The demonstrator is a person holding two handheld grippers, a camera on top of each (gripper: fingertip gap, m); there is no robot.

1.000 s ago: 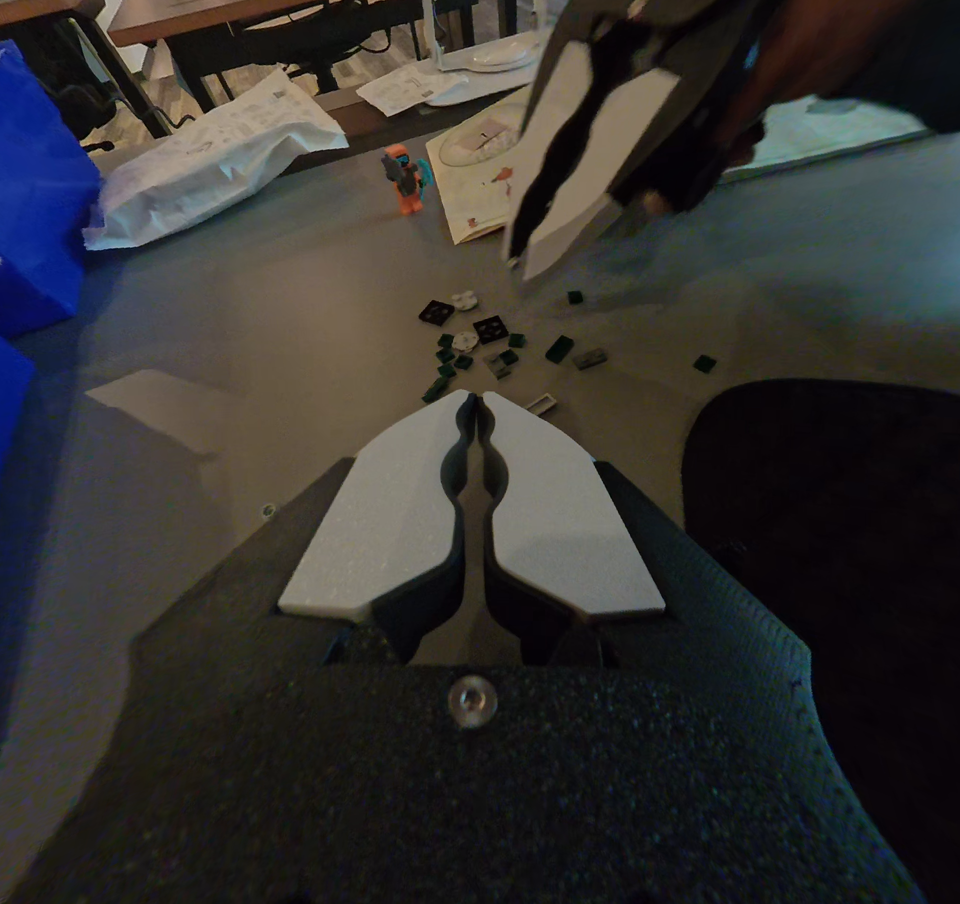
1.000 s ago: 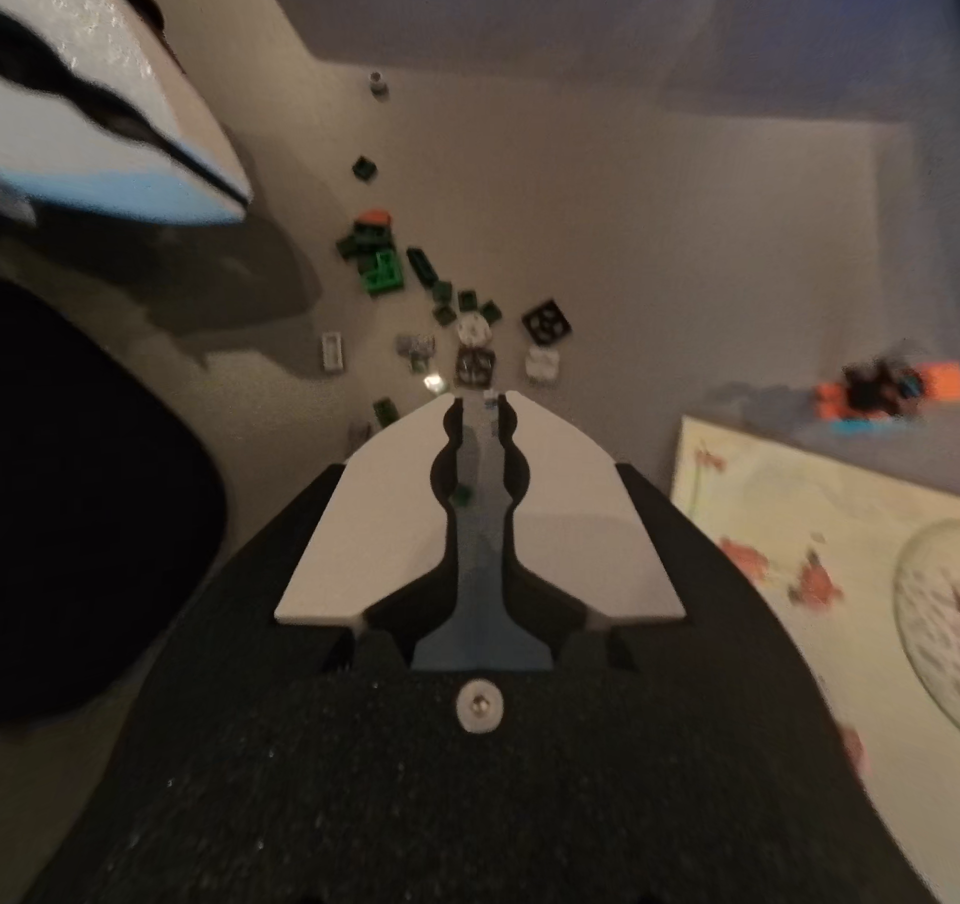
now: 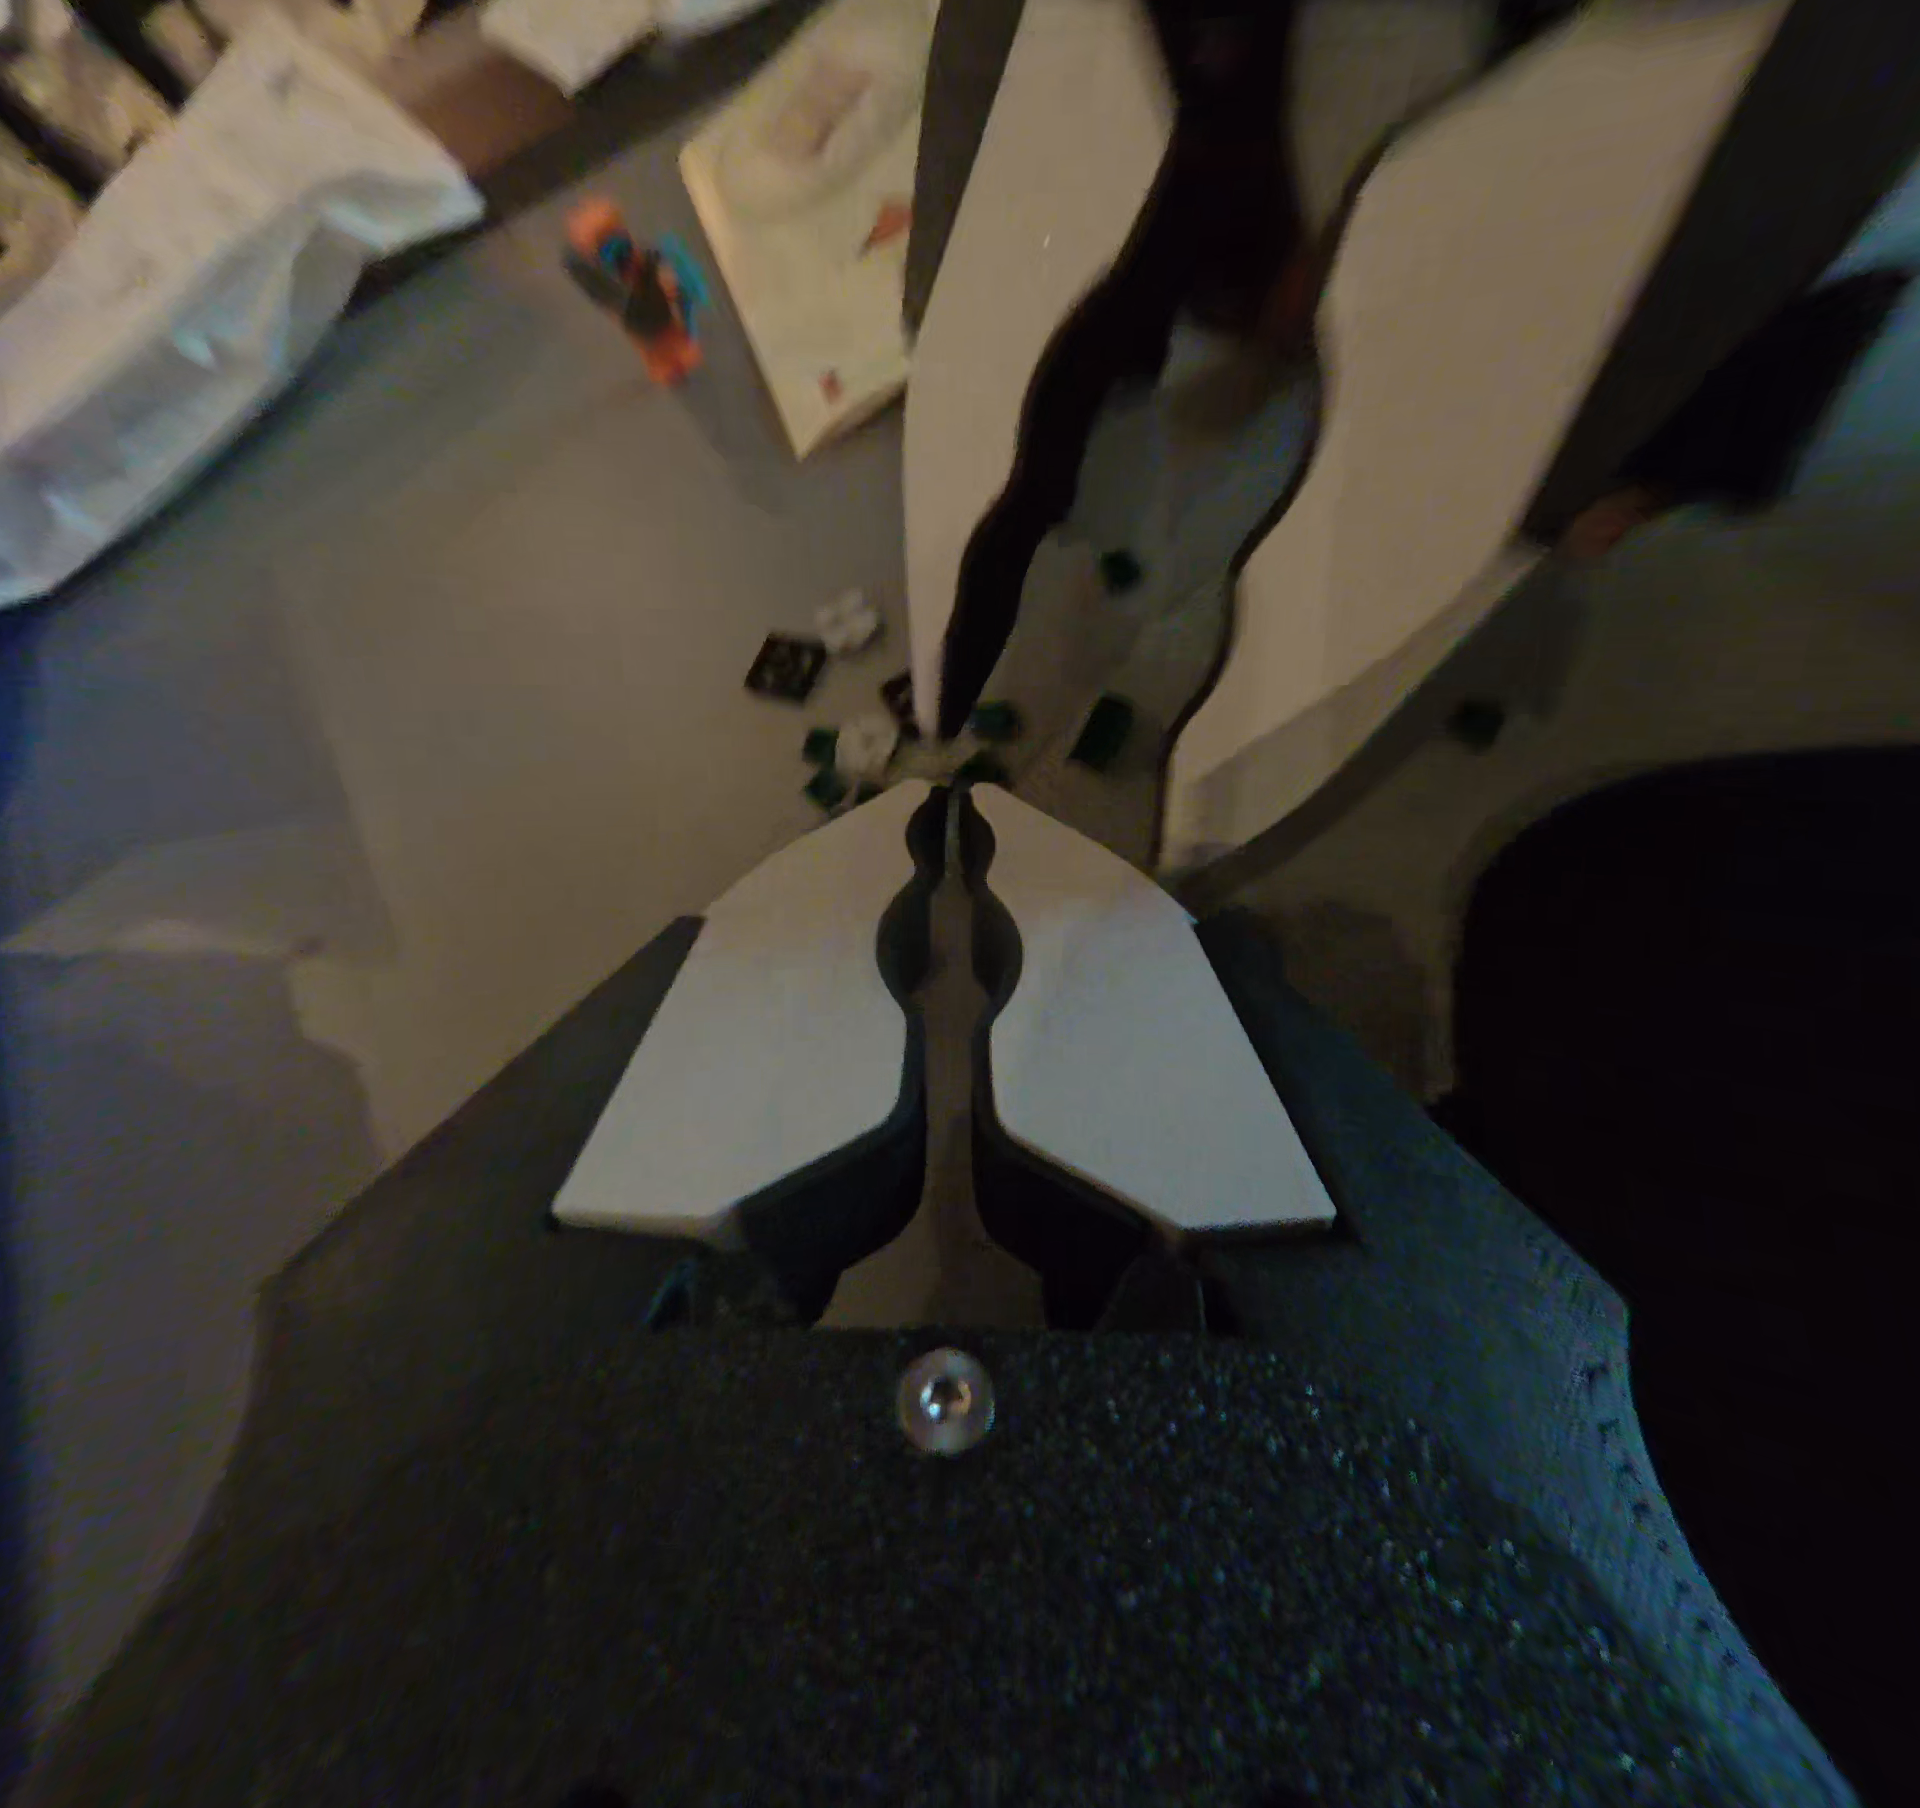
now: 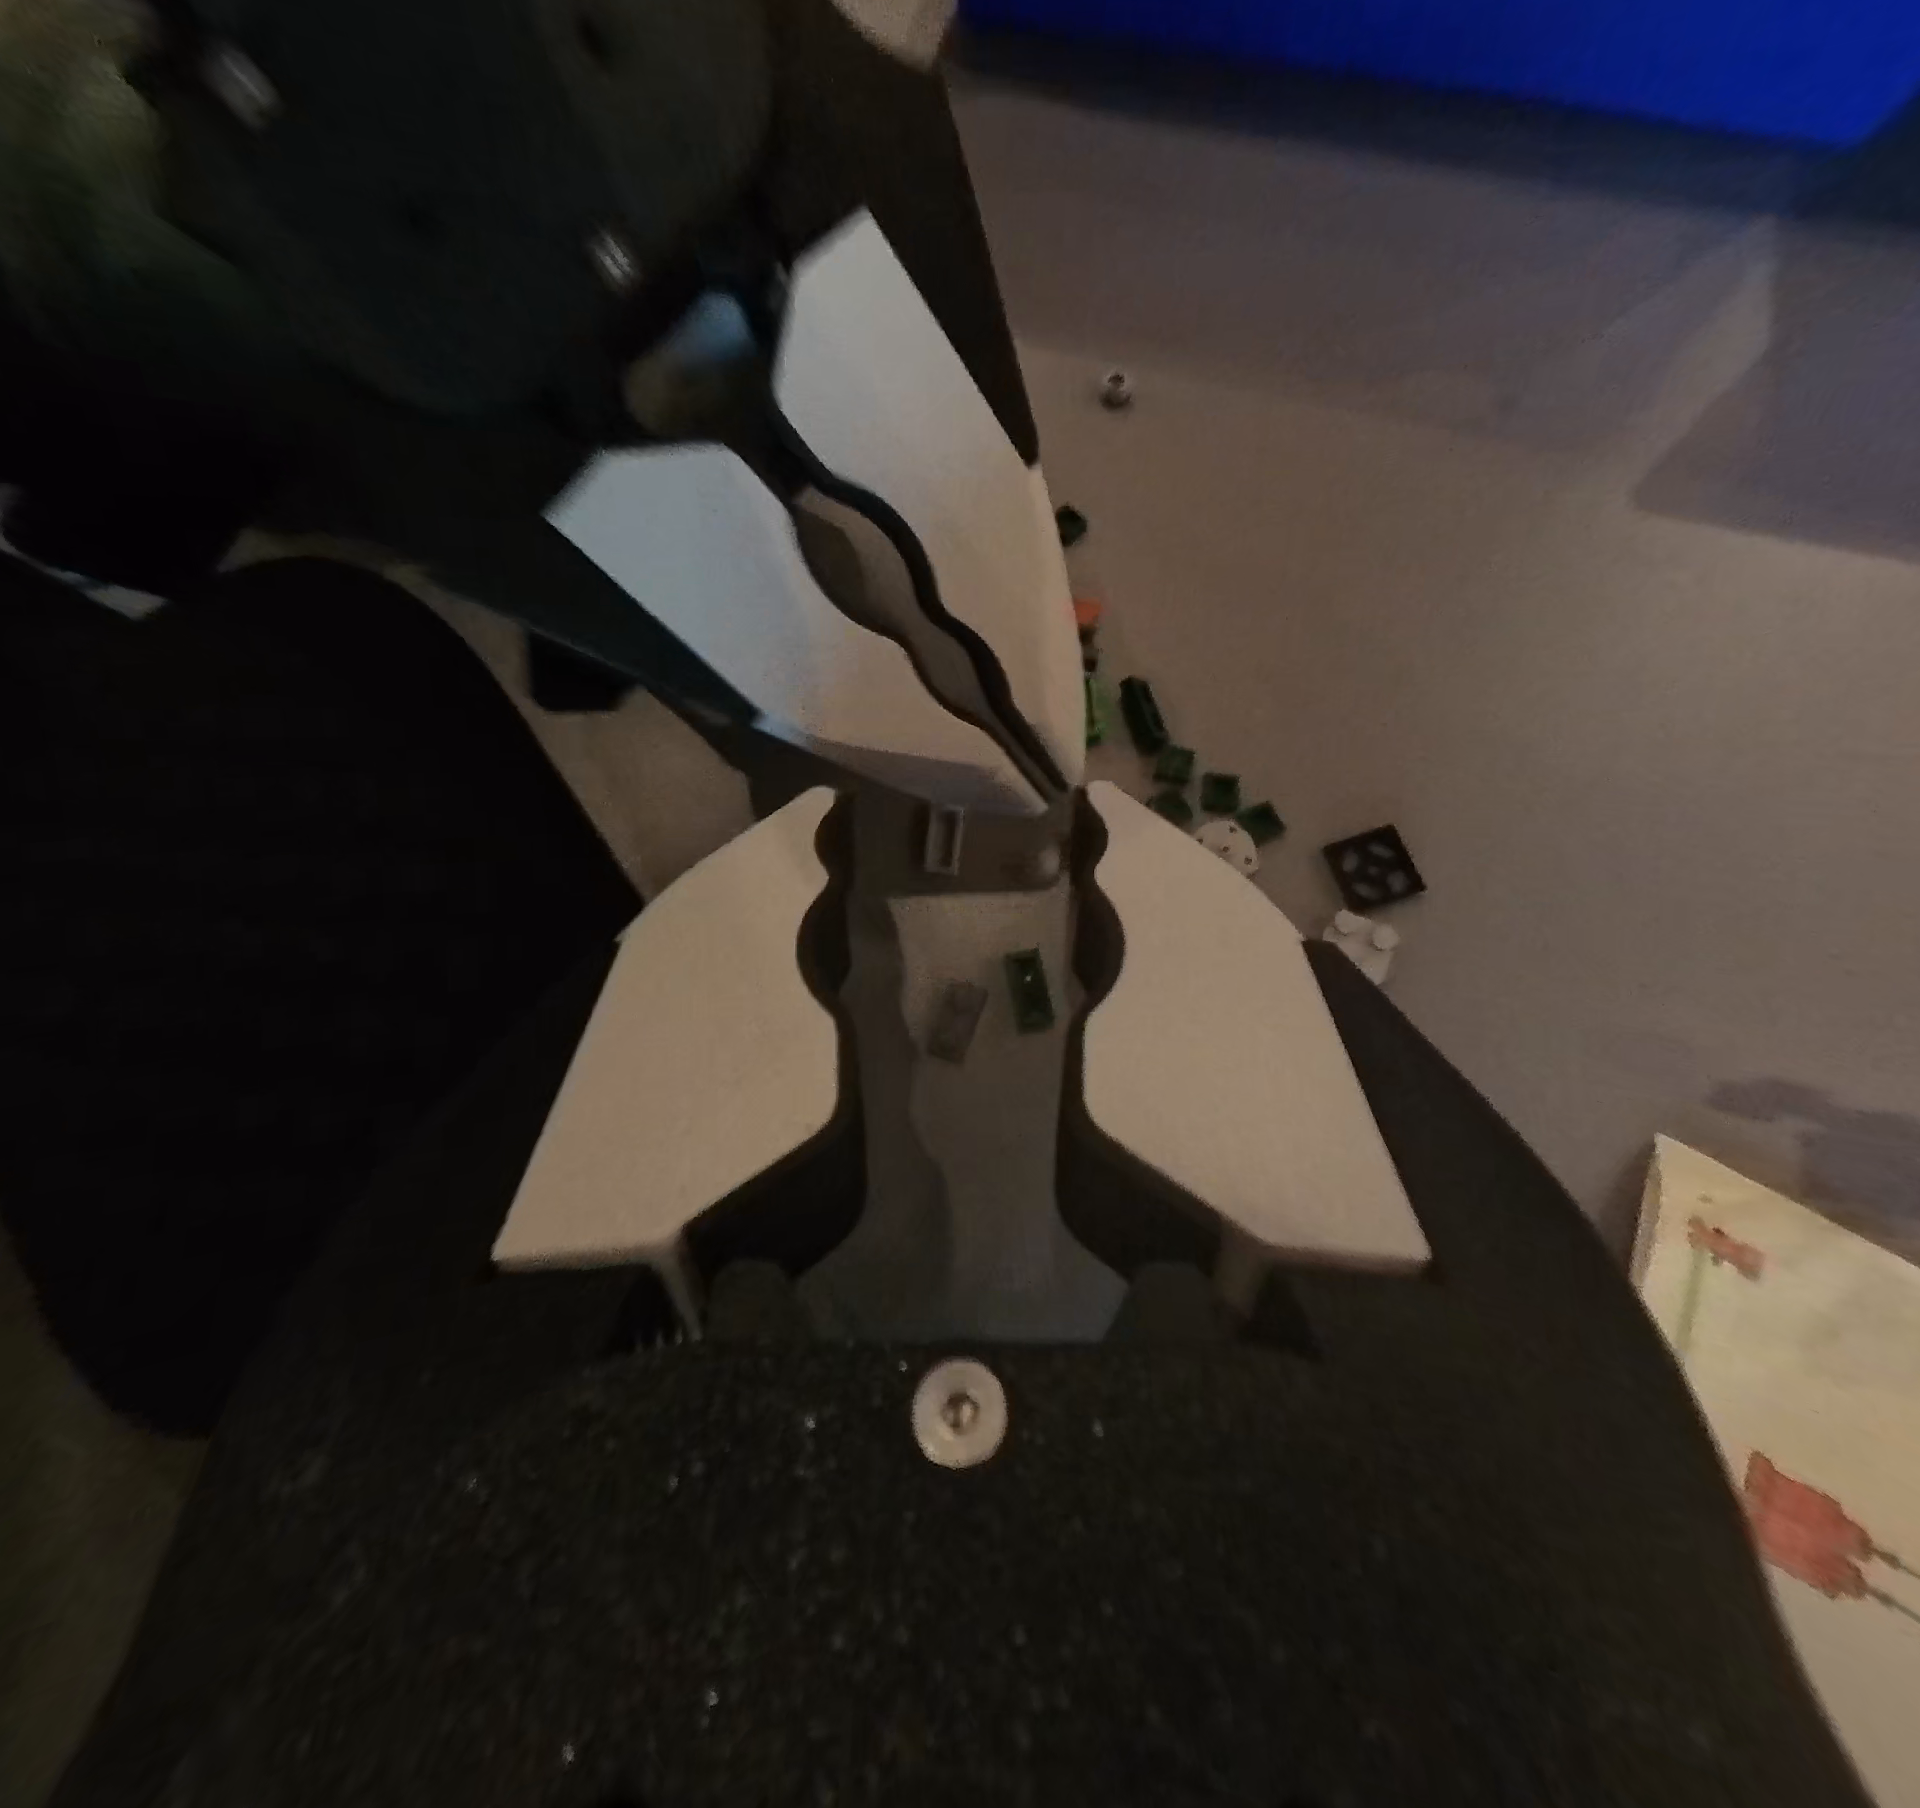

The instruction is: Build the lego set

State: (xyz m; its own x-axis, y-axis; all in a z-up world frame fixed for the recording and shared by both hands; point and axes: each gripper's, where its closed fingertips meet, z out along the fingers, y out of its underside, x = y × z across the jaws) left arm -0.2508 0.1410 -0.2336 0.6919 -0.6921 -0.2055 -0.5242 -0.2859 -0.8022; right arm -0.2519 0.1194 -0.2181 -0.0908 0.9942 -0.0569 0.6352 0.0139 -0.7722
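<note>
Here the left gripper [image 3: 948, 794] is hanging low over the grey tabletop [image 3: 520, 615], its white fingers nearly together with only a thin slit between the tips; whether a small pale piece [image 3: 940, 759] at the tips is pinched there, I cannot tell. The right gripper [image 4: 956, 808] is standing wide apart, holding nothing, one fingertip almost touching the left gripper's tips. Between its fingers a small green plate [image 4: 1027, 991], a grey plate [image 4: 956, 1020] and a grey open-topped brick [image 4: 940, 839] are lying loose on the table.

The rest of the lego pieces are sitting in a loose scatter just past both tips: dark green bits [image 4: 1221, 792], a black square plate [image 4: 1374, 865] and white round pieces [image 3: 850, 622]. An orange minifigure [image 3: 639, 288] is standing well apart, beside the instruction booklet [image 3: 821, 200]. A crumpled white bag [image 3: 197, 283] is lying toward the table's far edge. A black rounded shape [image 3: 1714, 1135] is crowding the near right side, while open tabletop is lying to the left of the pile.
</note>
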